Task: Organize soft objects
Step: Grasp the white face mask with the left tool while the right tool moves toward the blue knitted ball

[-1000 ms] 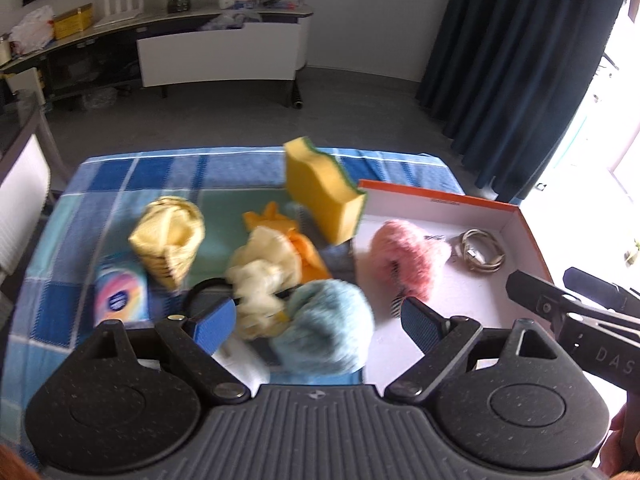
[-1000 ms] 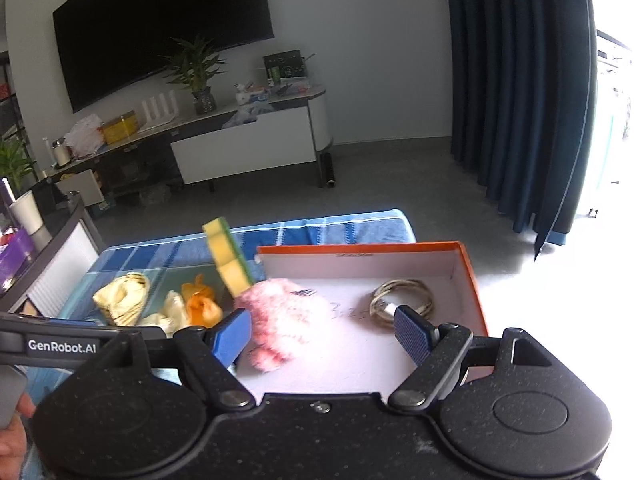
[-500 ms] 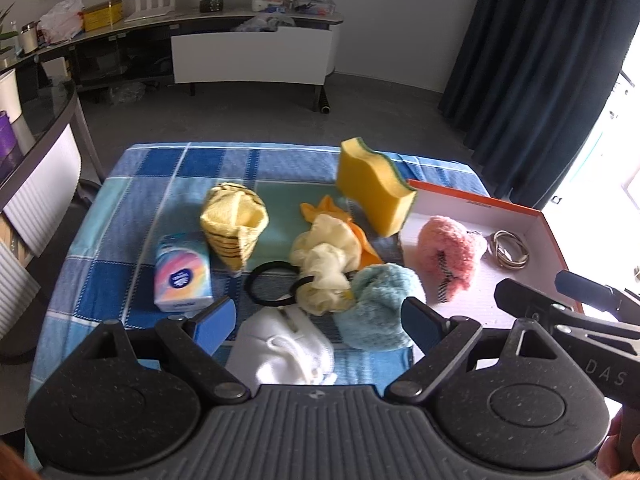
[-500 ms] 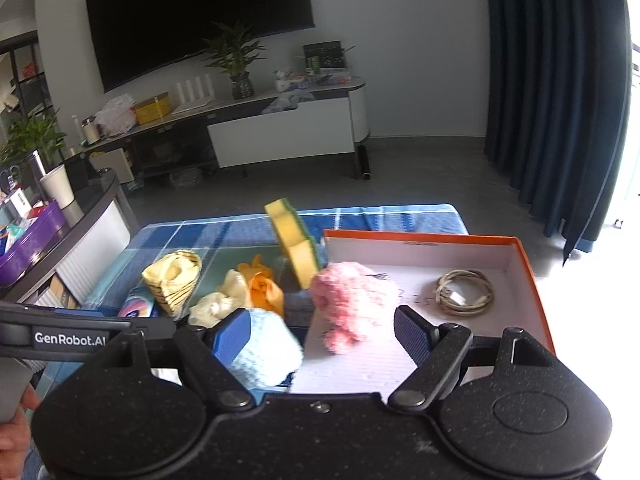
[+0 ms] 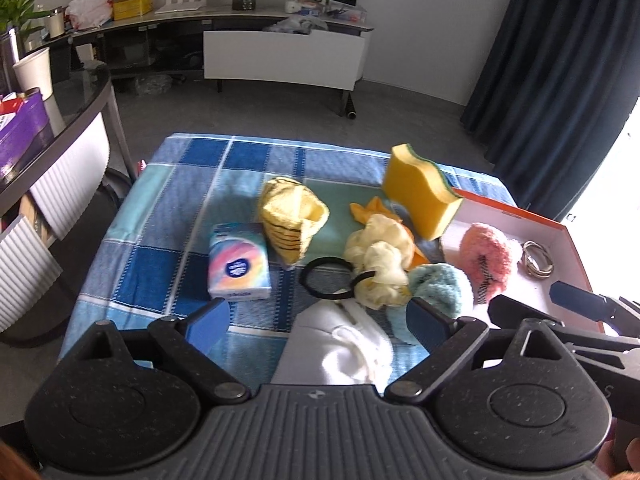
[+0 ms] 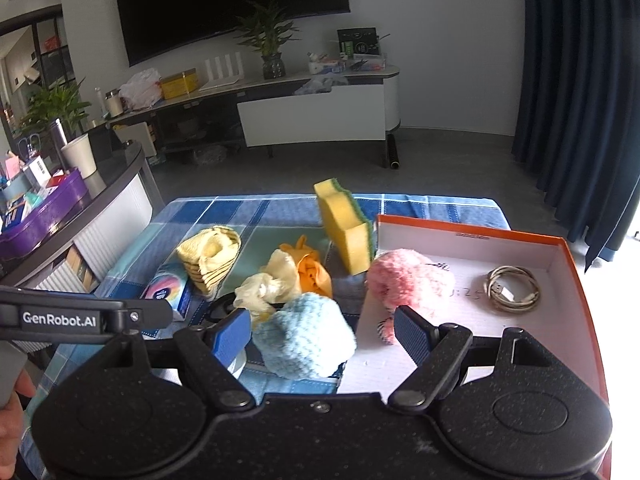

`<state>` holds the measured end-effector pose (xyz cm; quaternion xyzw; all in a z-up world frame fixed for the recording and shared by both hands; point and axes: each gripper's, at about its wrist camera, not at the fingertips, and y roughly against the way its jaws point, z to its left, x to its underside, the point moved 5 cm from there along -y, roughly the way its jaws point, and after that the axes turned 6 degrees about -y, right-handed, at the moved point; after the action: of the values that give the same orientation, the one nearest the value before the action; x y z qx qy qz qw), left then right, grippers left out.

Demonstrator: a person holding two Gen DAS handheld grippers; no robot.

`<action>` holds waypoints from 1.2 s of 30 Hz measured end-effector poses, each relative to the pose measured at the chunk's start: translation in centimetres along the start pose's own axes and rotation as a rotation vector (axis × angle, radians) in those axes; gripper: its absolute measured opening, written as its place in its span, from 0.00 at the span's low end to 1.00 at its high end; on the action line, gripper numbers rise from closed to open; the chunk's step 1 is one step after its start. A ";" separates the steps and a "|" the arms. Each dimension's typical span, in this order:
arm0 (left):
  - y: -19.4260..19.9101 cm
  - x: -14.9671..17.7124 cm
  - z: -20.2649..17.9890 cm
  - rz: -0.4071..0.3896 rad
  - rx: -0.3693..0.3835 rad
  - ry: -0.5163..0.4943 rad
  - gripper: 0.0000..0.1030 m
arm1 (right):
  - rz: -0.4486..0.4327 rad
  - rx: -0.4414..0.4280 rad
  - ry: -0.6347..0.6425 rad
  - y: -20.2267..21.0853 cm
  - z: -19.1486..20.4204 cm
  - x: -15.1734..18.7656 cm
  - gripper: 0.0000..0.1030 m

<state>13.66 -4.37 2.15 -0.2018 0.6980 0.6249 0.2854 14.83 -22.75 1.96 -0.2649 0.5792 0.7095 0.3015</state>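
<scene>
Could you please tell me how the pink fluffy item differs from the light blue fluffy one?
The pink fluffy item lies inside the orange-rimmed box; the light blue fluffy item sits outside it on the checked cloth. The pink one shows a striped tag; the blue one shows none. Both are plush and rounded.

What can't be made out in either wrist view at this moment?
- White cloth: its near end is hidden behind the left gripper's body, left wrist view.
- Writing on the box floor: too small, partly behind the pink fluffy item, right wrist view.
- Tissue pack label: blurred.
</scene>
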 end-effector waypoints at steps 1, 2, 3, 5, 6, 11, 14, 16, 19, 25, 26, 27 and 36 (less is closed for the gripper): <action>0.0 0.1 0.4 0.002 -0.005 0.007 0.95 | 0.003 -0.001 0.004 -0.1 0.2 0.1 0.90; 0.1 0.2 0.8 0.004 -0.007 0.015 0.95 | 0.006 -0.001 0.007 -0.2 0.4 0.1 0.90; 0.1 0.3 1.3 0.006 -0.010 0.023 0.95 | 0.008 -0.003 0.011 -0.3 0.5 0.2 0.90; 0.1 0.6 2.2 0.009 -0.025 0.034 0.95 | 0.016 -0.005 0.014 -0.5 0.9 0.4 0.90; 0.1 0.7 2.8 0.012 -0.036 0.044 0.95 | 0.022 -0.008 0.016 -0.7 1.0 0.5 0.90; 0.1 1.0 5.9 0.020 -0.084 0.103 0.96 | 0.045 -0.013 0.019 -1.6 1.5 1.1 0.90; -0.1 1.3 7.7 0.032 -0.107 0.138 0.96 | 0.058 -0.017 0.013 -2.1 1.6 1.4 0.90; -0.2 1.6 8.3 0.037 -0.097 0.155 0.96 | 0.063 -0.017 0.010 -2.3 1.7 1.6 0.90; -0.6 2.2 7.3 0.047 -0.051 0.132 0.96 | 0.074 -0.018 0.001 -2.8 1.6 1.7 0.90; -2.3 3.2 2.4 0.075 0.080 0.005 0.98 | 0.081 -0.012 -0.014 -3.2 1.1 2.0 0.90; -2.5 3.4 1.8 0.080 0.095 -0.009 0.99 | 0.080 -0.011 -0.014 -3.2 1.0 2.0 0.90; -2.8 3.6 1.2 0.085 0.109 -0.026 1.00 | 0.079 -0.008 -0.015 -3.2 0.8 2.0 0.90; -6.0 5.2 -0.4 0.136 0.119 -0.082 1.00 | 0.089 -0.006 -0.031 -3.6 0.0 2.2 0.90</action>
<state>13.51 -5.20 -5.79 -0.1107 0.7337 0.6081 0.2820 15.96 -21.99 -2.01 -0.2287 0.5836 0.7279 0.2780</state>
